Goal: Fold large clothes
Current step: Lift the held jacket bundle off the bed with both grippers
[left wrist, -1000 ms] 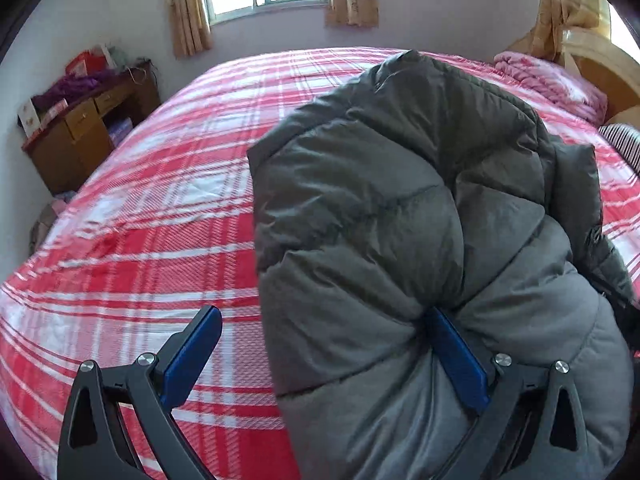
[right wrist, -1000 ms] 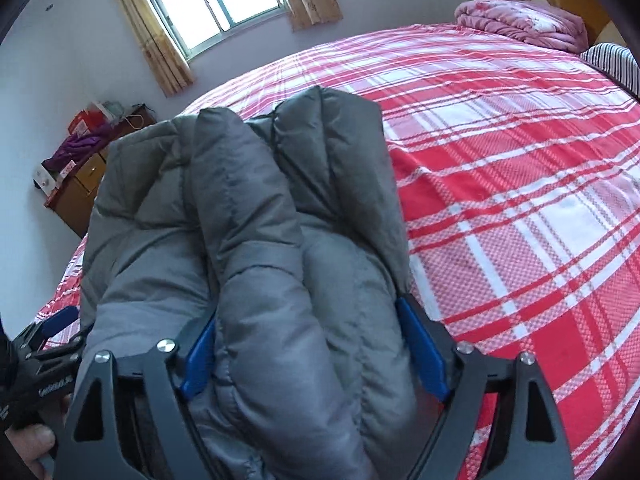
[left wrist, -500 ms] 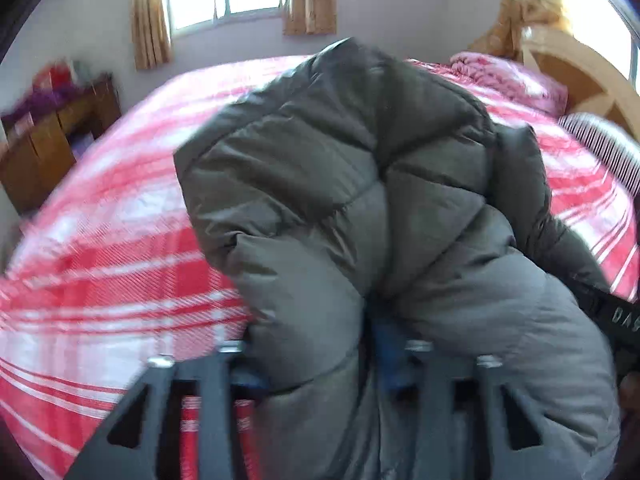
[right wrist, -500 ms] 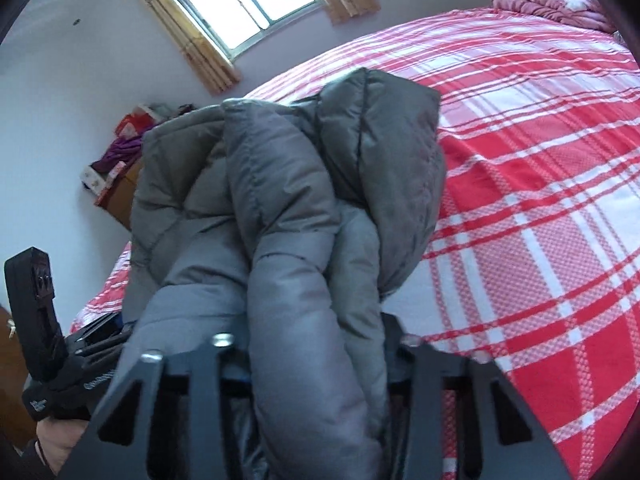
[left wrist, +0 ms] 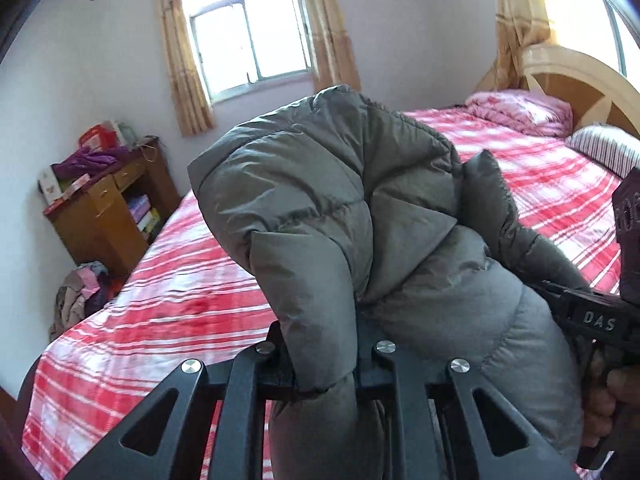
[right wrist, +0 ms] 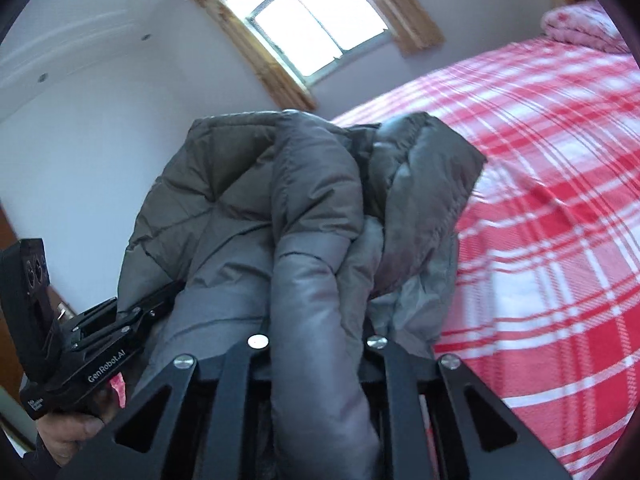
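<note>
Left gripper (left wrist: 324,364): fingers have just closed, pinched tight on a puffy fold of the grey jacket (left wrist: 360,216), pointing slightly down over the bed (left wrist: 180,304). Right gripper (right wrist: 316,360): fingers likewise just closed, clamped on another fold of the jacket (right wrist: 312,240), tilted a little downward. Jacket bunched and held up between both, above the bed.

Left view shows the right gripper at the right edge, with a hand (left wrist: 604,400) on its grip. Right view shows the left gripper (right wrist: 96,356) at lower left, hand (right wrist: 68,436) beneath it.

Bed has a red-and-white plaid cover. Left view only: pink quilt (left wrist: 520,112) and striped pillow (left wrist: 604,152) by the headboard (left wrist: 580,80), wooden cabinet (left wrist: 108,216) against the far wall, clothes pile (left wrist: 80,292) on the floor. Curtained window (left wrist: 248,40) beyond.
</note>
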Demonstrator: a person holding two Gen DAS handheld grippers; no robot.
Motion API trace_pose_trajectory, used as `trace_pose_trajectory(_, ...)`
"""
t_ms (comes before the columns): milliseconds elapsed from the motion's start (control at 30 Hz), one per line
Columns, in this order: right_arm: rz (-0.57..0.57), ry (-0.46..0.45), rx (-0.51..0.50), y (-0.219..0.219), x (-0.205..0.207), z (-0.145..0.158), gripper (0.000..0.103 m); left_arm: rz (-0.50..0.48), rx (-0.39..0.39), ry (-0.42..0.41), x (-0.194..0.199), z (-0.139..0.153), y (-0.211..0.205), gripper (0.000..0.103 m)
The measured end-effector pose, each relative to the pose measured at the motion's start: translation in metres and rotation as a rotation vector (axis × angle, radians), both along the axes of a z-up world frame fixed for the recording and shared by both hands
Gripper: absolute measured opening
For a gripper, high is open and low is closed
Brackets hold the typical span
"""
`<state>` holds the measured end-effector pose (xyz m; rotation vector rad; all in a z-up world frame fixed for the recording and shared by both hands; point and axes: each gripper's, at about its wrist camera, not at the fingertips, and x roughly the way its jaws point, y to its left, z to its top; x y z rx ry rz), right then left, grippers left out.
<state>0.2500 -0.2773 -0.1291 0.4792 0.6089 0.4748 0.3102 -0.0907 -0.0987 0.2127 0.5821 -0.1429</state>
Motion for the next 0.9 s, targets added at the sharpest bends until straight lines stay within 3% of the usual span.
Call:
trace_pose_trajectory(200,0.082,-0.041,0.005,0.037,-0.006,0.012,0.019,0.062,0.018,-0.027,-0.022,0.009,0.045,0.016)
trace_pose_trajectory(333,0.127,0.006,-0.019,0.068,0.003,0.0,0.023,0.108,-0.001,0.069,-0.007,-0.029,0.08,0.016)
trace_pose_trajectory(400,0.122,0.09,-0.057,0.081,0.013,-0.018,0.036,0.144,-0.006,0.133,0.004,-0.057,0.097,0.016)
trace_pose_trajectory(433,0.119,0.136,-0.08,0.086,0.018,-0.027,0.053,0.152,-0.008,0.147,0.006,-0.069,0.104,0.016)
trace_pose_trajectory(467,0.128,0.199,-0.121,0.094,0.023,-0.044,0.063,0.156,-0.013,0.153,0.008,-0.076,0.107,0.016)
trace_pose_trajectory(533,0.14,0.199,-0.169,0.099,0.022,-0.058,0.07,0.15,-0.012,0.146,0.007,-0.087,0.112,0.017)
trace_pose_trajectory(633,0.138,0.214,-0.161,0.095,0.025,-0.069,0.08,0.147,0.012,0.143,0.008,-0.095,0.108,0.017)
trace_pose_trajectory(800,0.193,0.257,-0.076,0.09,0.04,-0.079,0.083,0.15,0.02,0.137,0.012,-0.105,0.112,0.017)
trace_pose_trajectory(900,0.255,0.255,0.019,0.094,0.038,-0.085,0.073,0.158,0.024,0.126,0.008,-0.11,0.11,0.017)
